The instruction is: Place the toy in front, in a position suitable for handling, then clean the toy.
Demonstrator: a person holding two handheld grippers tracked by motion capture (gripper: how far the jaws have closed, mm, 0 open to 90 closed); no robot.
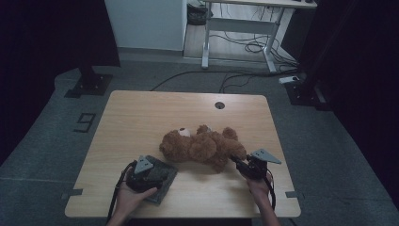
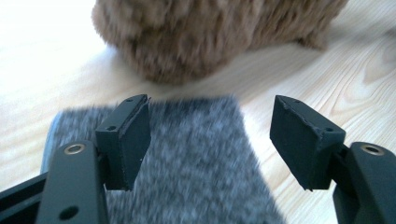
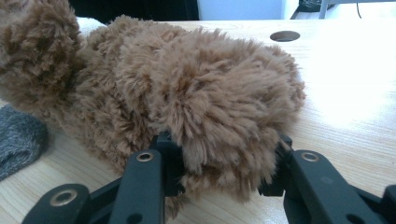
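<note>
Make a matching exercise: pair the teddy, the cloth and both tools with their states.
1. teddy
2. cloth
3. left tool
4. right tool

A. grey, flat on the table
B. shut on a furry limb
C. brown, lying on the table
D. open above the cloth

Pairs: 1-C, 2-A, 3-D, 4-B

A light wooden table (image 1: 141, 117) with a round cable hole (image 1: 219, 105) stands on grey floor (image 1: 56, 141); a white desk frame (image 1: 240, 23) stands behind.
</note>
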